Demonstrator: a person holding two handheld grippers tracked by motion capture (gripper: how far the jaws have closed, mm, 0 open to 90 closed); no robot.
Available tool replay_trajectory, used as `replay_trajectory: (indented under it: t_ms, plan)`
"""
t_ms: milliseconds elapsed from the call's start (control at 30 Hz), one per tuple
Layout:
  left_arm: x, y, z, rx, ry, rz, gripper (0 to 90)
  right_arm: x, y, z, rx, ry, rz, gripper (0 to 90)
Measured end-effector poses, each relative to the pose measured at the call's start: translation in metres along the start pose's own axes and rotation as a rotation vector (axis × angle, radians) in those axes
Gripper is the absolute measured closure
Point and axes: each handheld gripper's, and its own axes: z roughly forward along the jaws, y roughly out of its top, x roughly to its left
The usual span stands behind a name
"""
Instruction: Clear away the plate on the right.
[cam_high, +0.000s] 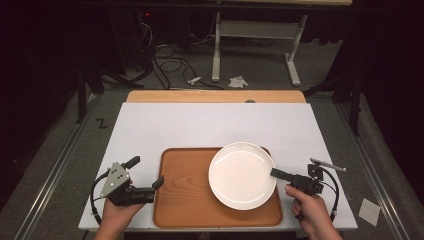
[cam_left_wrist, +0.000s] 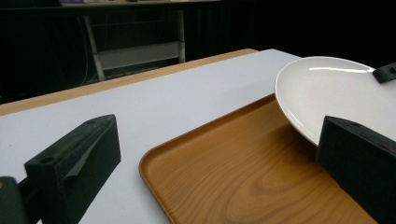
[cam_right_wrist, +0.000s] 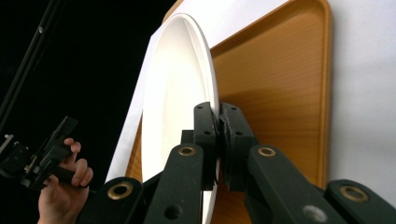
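White plate (cam_high: 242, 175) pinched by its right rim in right tongs (cam_high: 278, 173) over wooden tray (cam_high: 182, 200); left tongs (cam_high: 146, 175) wide open, empty, beside tray's left edge.

Your white plate (cam_high: 242, 175) is round, shallow and bare, with a soft sheen across its face. It sits over the right half of the wooden tray (cam_high: 182, 195), its right rim reaching past the tray's right edge. That right rim is pinched between the jaws of your right gripper (cam_high: 278, 173), one jaw above and one below, as the right gripper view shows. From the left gripper view the plate looks tilted, its near edge raised off the wood. The tray is a rounded rectangle of orange-brown wood grain with a low lip, lying flat near the front of the white tabletop (cam_high: 200, 125).
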Motion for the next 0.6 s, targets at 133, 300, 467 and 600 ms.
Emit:
replay_trajectory:
  t_ms: [133,300,467,600]
  plan:
    - [0.000,0.000,0.000,0.002,-0.003,0.002,0.5,0.001,-0.001,0.003,0.015,-0.009,-0.002,88.9]
    - [0.000,0.000,-0.001,-0.002,0.000,0.001,0.5,0.000,-0.002,0.007,0.032,-0.026,-0.016,88.6]
    - [0.000,0.000,-0.001,-0.001,0.000,-0.001,0.5,0.000,-0.003,0.008,0.041,-0.024,-0.006,88.6]
    - [0.000,0.000,0.000,0.000,-0.001,0.002,0.5,-0.001,-0.003,0.010,0.049,-0.030,-0.010,88.6]
